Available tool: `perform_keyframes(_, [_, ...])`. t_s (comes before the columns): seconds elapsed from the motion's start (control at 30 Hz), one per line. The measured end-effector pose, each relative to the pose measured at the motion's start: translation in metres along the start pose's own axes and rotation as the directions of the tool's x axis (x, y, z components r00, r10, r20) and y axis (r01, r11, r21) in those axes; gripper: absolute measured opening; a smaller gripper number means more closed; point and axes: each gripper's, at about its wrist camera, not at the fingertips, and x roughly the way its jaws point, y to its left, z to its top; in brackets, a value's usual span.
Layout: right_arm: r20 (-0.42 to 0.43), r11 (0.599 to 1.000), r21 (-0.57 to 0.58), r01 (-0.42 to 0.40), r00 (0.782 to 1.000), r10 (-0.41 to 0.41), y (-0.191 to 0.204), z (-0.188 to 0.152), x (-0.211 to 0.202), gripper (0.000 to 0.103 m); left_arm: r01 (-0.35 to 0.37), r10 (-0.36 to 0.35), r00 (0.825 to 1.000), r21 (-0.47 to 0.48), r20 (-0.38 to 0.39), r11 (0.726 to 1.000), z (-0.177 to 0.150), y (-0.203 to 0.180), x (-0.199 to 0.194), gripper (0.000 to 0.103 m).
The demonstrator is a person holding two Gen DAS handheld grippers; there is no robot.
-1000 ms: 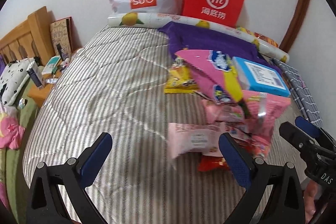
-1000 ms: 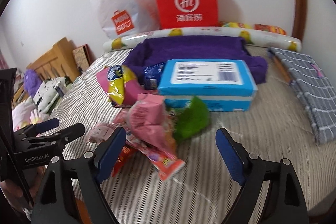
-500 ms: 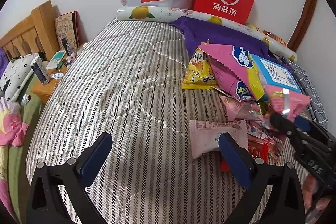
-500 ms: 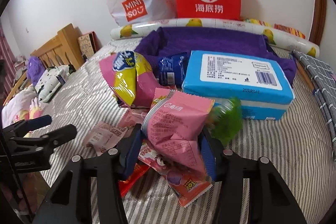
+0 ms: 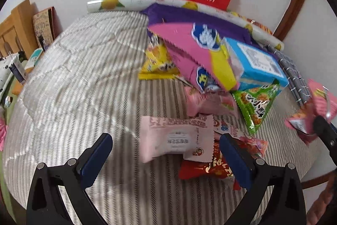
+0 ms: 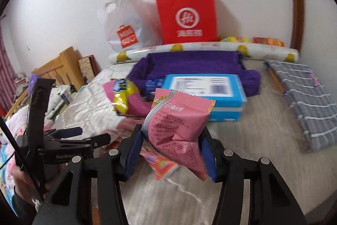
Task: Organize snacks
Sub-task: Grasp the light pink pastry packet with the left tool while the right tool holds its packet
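My right gripper (image 6: 171, 151) is shut on a pink snack packet (image 6: 177, 125) and holds it above the striped bed; the packet also shows at the right edge of the left wrist view (image 5: 311, 115). My left gripper (image 5: 166, 153) is open and empty, with a pale pink packet (image 5: 174, 136) lying between its fingers on the bed. Behind it lies a pile of snacks: a green packet (image 5: 256, 104), a red packet (image 5: 206, 168), a large pink and yellow bag (image 5: 195, 56) and a yellow packet (image 5: 158, 62). A blue box (image 6: 205, 96) sits behind.
A purple cloth tray (image 6: 193, 64) lies at the back of the bed. A red paper bag (image 6: 186, 16) and a white Miniso bag (image 6: 128, 24) stand against the wall behind a rolled lemon-print sheet (image 6: 202, 50). A grey checked cloth (image 6: 305, 94) lies right. A wooden headboard (image 6: 59, 69) stands left.
My right gripper has closed on the pink packet and lifted it up and away from the pile. My left gripper has moved closer over the pale pink packet, still open.
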Motion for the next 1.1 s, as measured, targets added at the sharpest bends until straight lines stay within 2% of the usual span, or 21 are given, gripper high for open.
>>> perform_keyframes(0.17, [-0.033,0.996,0.001,0.087,0.996,-0.087,-0.031,-0.016,-0.002,0.052,0.003,-0.003,1.000,-0.004,-0.004,1.000,-0.002,-0.003,0.011,0.101])
perform_keyframes(0.23, [-0.046,0.993,0.009,0.117,0.992,-0.116,-0.042,-0.021,0.001,0.052,0.000,0.000,1.000,-0.003,0.004,1.000,-0.001,-0.002,0.012,0.097])
perform_keyframes(0.3, [-0.063,0.991,0.032,0.129,0.990,-0.126,-0.051,-0.025,0.006,0.052,0.012,-0.012,1.000,0.008,0.005,1.000,0.001,-0.002,0.011,0.080])
perform_keyframes(0.4, [-0.083,0.990,0.053,0.128,0.989,-0.123,-0.059,-0.030,0.012,0.052,-0.004,0.004,1.000,0.008,0.008,1.000,0.003,0.000,0.008,0.063])
perform_keyframes(0.43, [-0.090,0.990,0.056,0.131,0.988,-0.126,-0.060,-0.032,0.014,0.052,0.010,-0.010,1.000,0.007,0.014,1.000,0.003,0.001,0.006,0.061])
perform_keyframes(0.5, [-0.100,0.989,0.053,0.136,0.987,-0.130,-0.060,-0.035,0.017,0.052,0.029,-0.029,0.999,0.003,0.018,1.000,0.003,0.003,0.002,0.051])
perform_keyframes(0.63, [-0.113,0.990,0.053,0.134,0.985,-0.127,-0.061,-0.040,0.019,0.052,0.020,-0.020,1.000,0.013,0.024,1.000,0.000,0.003,0.003,0.050])
perform_keyframes(0.7, [-0.117,0.990,0.051,0.135,0.985,-0.128,-0.061,-0.041,0.019,0.052,-0.008,0.007,1.000,0.047,0.031,0.999,-0.002,0.000,0.005,0.060])
perform_keyframes(0.8, [-0.116,0.990,0.056,0.132,0.985,-0.125,-0.062,-0.042,0.018,0.052,-0.082,0.075,0.995,0.108,0.063,0.991,-0.008,-0.009,0.012,0.063])
perform_keyframes(0.87, [-0.118,0.989,0.058,0.134,0.985,-0.126,-0.062,-0.042,0.019,0.052,-0.097,0.089,0.993,0.106,0.078,0.990,-0.009,-0.010,0.014,0.064])
perform_keyframes(0.93, [-0.119,0.989,0.060,0.133,0.985,-0.126,-0.062,-0.042,0.018,0.052,-0.097,0.089,0.993,0.105,0.077,0.990,-0.008,-0.010,0.014,0.062])
perform_keyframes(1.0, [-0.121,0.989,0.061,0.133,0.985,-0.125,-0.063,-0.042,0.018,0.052,-0.109,0.101,0.992,0.110,0.078,0.988,-0.007,-0.009,0.013,0.054])
perform_keyframes(1.1, [-0.121,0.989,0.063,0.136,0.984,-0.128,-0.063,-0.042,0.018,0.052,-0.083,0.075,0.994,0.107,0.079,0.991,-0.009,-0.003,0.009,0.045])
